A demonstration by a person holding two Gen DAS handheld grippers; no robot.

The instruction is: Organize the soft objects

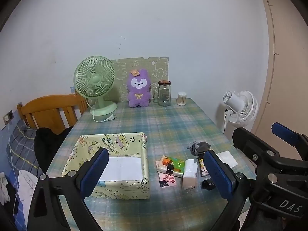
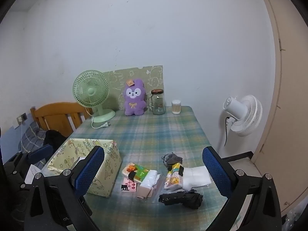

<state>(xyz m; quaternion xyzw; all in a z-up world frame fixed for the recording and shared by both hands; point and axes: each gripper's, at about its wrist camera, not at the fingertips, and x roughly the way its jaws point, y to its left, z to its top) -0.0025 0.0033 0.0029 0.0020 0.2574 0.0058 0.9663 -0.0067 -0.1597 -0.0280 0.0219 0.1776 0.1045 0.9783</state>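
Observation:
A yellow-green cartoon fabric box [image 1: 142,150] [image 2: 107,173] stands open at the table's front left, with white paper inside. Right of it lie soft items: a green-orange tissue pack [image 1: 171,165] [image 2: 136,171], a beige tissue pack [image 1: 189,175] [image 2: 147,184], a small pink packet [image 2: 129,185], a yellow cartoon tissue pack [image 2: 173,177], a white folded cloth [image 2: 196,177], a grey rag [image 1: 199,147] [image 2: 171,158] and a black bundle [image 2: 182,198]. My left gripper [image 1: 156,173] is open above the box and packs. My right gripper [image 2: 154,173] is open over the pile. Both are empty.
At the table's back stand a green desk fan [image 1: 95,84], a purple plush bunny [image 1: 138,88], a glass jar [image 1: 164,93] and a cotton-swab tub [image 1: 182,98]. A white fan [image 2: 242,115] stands off the right edge. A wooden bed frame [image 1: 52,111] is at left.

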